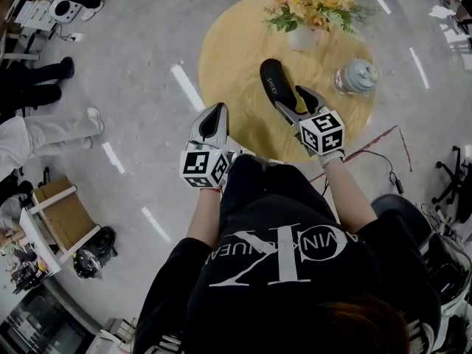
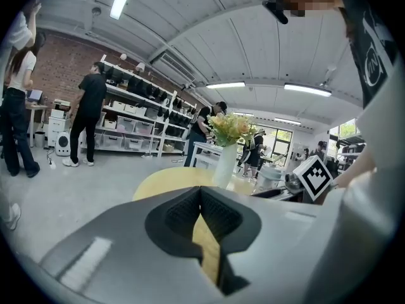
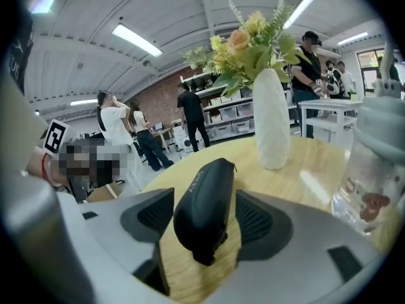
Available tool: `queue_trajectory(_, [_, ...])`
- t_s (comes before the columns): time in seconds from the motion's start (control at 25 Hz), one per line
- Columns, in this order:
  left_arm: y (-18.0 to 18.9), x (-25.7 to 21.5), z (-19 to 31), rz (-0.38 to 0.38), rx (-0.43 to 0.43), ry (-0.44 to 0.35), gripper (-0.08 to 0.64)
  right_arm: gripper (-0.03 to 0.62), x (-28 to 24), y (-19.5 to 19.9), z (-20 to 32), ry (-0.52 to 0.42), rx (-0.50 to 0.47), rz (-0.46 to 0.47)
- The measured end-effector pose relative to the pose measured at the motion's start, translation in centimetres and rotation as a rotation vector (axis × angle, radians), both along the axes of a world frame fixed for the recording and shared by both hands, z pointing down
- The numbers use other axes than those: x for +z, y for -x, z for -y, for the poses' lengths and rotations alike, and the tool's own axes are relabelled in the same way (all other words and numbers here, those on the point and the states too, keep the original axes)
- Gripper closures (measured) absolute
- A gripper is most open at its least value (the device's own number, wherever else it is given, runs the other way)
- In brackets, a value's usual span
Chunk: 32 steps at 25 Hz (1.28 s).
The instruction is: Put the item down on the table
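Note:
A black oblong zip case (image 1: 274, 82) lies on the round wooden table (image 1: 228, 50), near the table's middle. My right gripper (image 1: 293, 102) is open, and the case's near end sits between its jaws. In the right gripper view the case (image 3: 205, 201) shows a gap to the pad on either side of my right gripper (image 3: 204, 221). My left gripper (image 1: 217, 113) is shut and holds nothing. It hovers at the table's near left edge, apart from the case. The left gripper view shows my left gripper (image 2: 201, 198) with its pads meeting and the table top (image 2: 177, 179) beyond.
A white vase of flowers (image 1: 302, 35) stands at the table's far side, and a lidded glass jar (image 1: 355, 76) to the right of the case. People stand at the left. A cardboard box (image 1: 63, 212) sits on the floor at the lower left, and a cable (image 1: 383, 161) runs at the right.

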State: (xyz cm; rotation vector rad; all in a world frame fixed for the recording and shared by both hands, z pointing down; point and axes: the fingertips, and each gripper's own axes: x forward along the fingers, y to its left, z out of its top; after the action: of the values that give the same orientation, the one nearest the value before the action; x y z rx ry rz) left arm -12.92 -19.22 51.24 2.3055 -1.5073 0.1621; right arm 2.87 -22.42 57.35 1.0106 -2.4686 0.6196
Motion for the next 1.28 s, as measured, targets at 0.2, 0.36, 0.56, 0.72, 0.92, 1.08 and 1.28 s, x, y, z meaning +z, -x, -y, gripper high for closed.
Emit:
queue_trajectory(0.2, [-0.4,-0.5,0.2,-0.004,0.011,-0.01,0.549,0.319,-1.5,-0.6,0.0,-0.042,0.018,0.01])
queue_trajectory(0.36, [-0.6,-0.9,0.3,-0.003,0.02,-0.021,0.549,0.397,-2.9,-1.0,-0.2,-0.087,0.03,0.015])
queue_trajectory(0.56, [-0.8,-1.7,0.7,-0.001,0.028,-0.04,0.549,0.531,-4.9,-1.8,-0.2,-0.144,0.061,0.025])
queue_trajectory(0.72, [-1.0,-2.4,1.1,0.0,0.033,-0.059,0.549,0.548,-6.4,-2.3,-0.2,-0.178,0.07,0.035])
queue_trajectory(0.92, [-1.2,-3.4,1.8,0.001,0.038,-0.085,0.549,0.551,-7.9,-3.0,0.2,-0.212,0.089,0.041])
queue_trajectory(1.08, [-1.1,-4.3,2.4,0.007,0.038,-0.11,0.549,0.551,-9.2,-3.4,0.6,-0.241,0.108,0.053])
queue_trajectory(1.28, [-0.7,-5.3,2.9,0.015,0.028,-0.139,0.549,0.552,-10.5,-4.0,1.0,-0.271,0.129,0.061])
